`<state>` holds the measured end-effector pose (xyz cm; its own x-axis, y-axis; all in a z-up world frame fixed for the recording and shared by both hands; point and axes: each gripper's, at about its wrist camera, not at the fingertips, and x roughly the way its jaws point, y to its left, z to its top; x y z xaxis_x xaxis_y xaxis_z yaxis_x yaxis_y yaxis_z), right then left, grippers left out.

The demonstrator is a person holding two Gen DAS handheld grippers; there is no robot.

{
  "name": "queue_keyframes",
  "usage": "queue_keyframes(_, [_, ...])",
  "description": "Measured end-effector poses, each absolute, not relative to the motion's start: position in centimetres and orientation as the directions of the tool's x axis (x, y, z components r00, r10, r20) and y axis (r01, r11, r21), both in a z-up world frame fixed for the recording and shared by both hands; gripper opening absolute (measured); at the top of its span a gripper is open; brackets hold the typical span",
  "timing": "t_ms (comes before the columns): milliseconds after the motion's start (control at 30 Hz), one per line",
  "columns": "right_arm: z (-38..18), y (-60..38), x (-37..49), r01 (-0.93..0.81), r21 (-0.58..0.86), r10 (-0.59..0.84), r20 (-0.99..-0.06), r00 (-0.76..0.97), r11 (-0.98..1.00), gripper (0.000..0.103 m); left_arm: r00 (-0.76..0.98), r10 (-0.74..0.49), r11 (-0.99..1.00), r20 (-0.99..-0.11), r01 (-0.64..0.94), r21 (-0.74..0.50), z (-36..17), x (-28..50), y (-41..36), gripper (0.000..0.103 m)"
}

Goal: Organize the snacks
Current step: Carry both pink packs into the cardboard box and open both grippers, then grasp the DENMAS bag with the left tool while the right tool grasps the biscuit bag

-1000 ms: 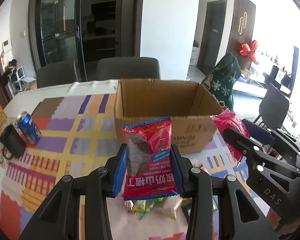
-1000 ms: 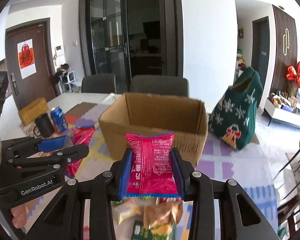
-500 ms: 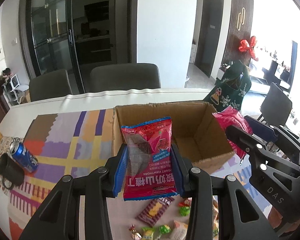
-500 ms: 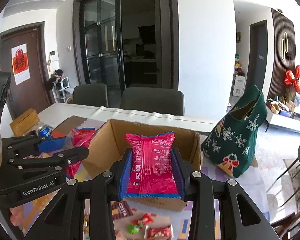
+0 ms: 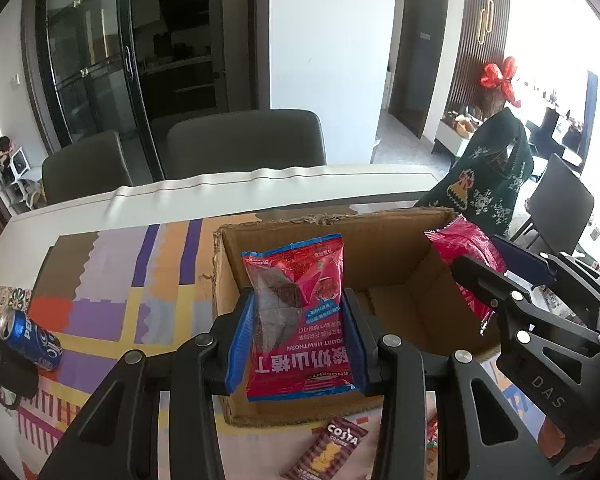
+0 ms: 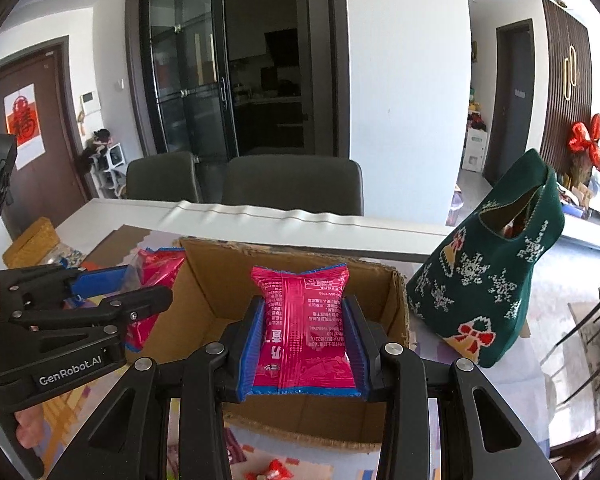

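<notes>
My left gripper point(image 5: 298, 320) is shut on a red yogurt-hawthorn snack bag point(image 5: 298, 308) and holds it upright above the near left part of an open cardboard box point(image 5: 396, 232). My right gripper point(image 6: 304, 328) is shut on a pink-red snack bag point(image 6: 304, 328) above the same box point(image 6: 220, 280), over its middle. Each gripper shows in the other's view, the right one point(image 5: 496, 276) at the box's right side, the left one point(image 6: 148, 280) at its left side. The box floor that shows is bare.
A Costa snack pack point(image 5: 332, 448) and small wrapped candies point(image 6: 272, 470) lie on the patterned tablecloth in front of the box. A blue Pepsi can point(image 5: 30, 338) and a dark mug point(image 5: 4, 368) sit at the left. A green Christmas bag point(image 6: 496, 280) stands right of the box. Chairs stand behind the table.
Both grippers have risen and moved forward with their bags, from in front of the box to above its opening. The box's inside now shows.
</notes>
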<state>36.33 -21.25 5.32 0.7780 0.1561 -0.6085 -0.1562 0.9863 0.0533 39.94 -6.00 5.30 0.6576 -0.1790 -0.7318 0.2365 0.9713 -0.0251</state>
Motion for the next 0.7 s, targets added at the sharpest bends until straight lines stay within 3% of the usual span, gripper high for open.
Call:
queue_keyframes(100, [4.8, -21.2, 36.9, -0.149, 0.053, 0.15, -0.613, 0.776, 0.987, 0.04, 0.669, -0.147, 0.976, -0.728, 0.218, 0.003, 5.1, 40.1, -6.0, 0.055])
queue_keyframes(233, [4.7, -21.5, 36.8, -0.11, 0.051, 0.118, -0.613, 0.781, 0.993, 0.068, 0.695, -0.128, 0.978, -0.708, 0.208, 0.027, 5.6, 39.1, -5.5, 0.064])
queue_keyframes(700, [7.3, -21.1, 29.7, -0.113, 0.028, 0.11, -0.547, 0.83, 0.993, 0.074, 0.761, -0.15, 0.969, -0.631, 0.24, 0.059, 8.8, 30.7, -4.9, 0.079])
